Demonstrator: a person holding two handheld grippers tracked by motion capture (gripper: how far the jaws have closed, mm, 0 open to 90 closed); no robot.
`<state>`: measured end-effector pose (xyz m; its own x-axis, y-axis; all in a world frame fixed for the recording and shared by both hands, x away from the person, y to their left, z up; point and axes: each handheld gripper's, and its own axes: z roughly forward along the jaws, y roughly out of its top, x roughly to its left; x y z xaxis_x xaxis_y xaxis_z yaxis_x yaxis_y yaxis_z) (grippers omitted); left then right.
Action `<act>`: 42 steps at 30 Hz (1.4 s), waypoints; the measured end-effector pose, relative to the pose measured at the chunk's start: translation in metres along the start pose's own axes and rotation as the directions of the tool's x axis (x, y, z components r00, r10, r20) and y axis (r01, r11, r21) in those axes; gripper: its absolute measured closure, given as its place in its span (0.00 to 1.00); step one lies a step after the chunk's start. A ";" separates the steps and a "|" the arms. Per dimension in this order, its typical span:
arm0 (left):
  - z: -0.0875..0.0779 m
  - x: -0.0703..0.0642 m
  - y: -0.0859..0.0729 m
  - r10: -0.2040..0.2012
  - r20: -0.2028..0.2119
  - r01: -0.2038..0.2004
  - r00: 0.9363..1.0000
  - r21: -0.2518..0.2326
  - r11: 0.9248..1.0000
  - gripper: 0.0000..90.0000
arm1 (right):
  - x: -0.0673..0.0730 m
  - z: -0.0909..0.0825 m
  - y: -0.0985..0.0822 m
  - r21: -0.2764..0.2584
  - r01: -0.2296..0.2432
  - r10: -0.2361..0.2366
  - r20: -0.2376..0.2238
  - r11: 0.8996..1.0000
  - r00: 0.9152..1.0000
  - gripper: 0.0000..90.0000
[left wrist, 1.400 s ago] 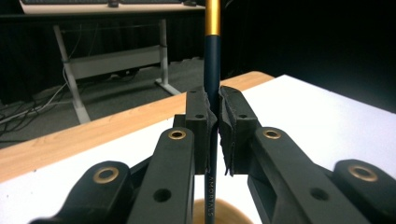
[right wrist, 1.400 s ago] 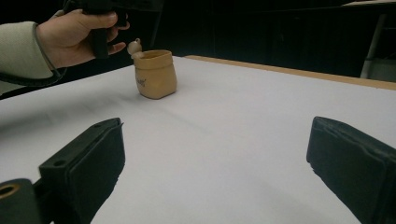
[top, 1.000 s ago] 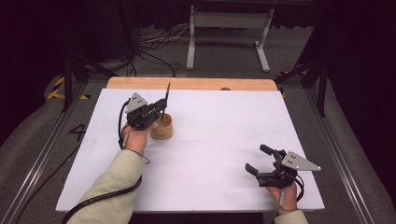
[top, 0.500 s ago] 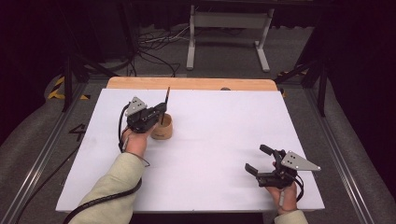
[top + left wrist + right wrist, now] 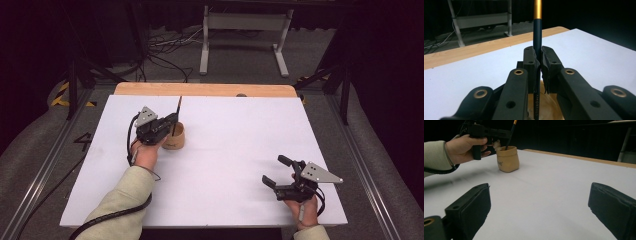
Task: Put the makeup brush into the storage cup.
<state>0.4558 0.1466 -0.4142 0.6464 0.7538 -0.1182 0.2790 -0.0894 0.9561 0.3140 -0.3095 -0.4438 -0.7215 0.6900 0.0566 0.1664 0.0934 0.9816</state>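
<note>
Left gripper: my left gripper sat at about ten o'clock on the white table, its jaws clenched on the dark pen.

Pen: in the left gripper view it ran straight up between the two pads, a gold band near the top of the frame and the lower shaft dropping out of sight below the jaws.

Pen's long axis: near upright, leaning slightly toward twelve o'clock in the high view, with the top end reaching up past the table's wooden edge.

Cup: the small tan cup stood directly under the jaws, just to the three o'clock side of my left hand. From the right gripper view the pen's lower end entered the cup mouth, tilted.

Key relation: the pen lay in line with the jaws and pointed down into the cup, so I judged the coming move to be either a straight drop or a straight lift along that axis. I could not tell whether the tip touched the cup's bottom.

Right gripper: my right gripper rested near five o'clock, jaws spread wide and grasping nothing, well apart from the cup.

Nearer hand: the left, plainly.

Risk: as I judged it, a sideways pull could tip the light cup.
</note>
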 end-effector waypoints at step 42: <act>-0.017 -0.005 -0.006 -0.084 0.081 0.086 0.993 -0.020 0.996 0.52 | 0.000 0.002 0.000 -0.001 -0.002 0.002 -0.005 1.000 1.000 0.05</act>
<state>0.4390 0.1546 -0.4148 0.6762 0.7031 -0.2199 0.3193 -0.0107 0.9476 0.3150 -0.3081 -0.4438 -0.7246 0.6866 0.0592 0.1668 0.0914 0.9817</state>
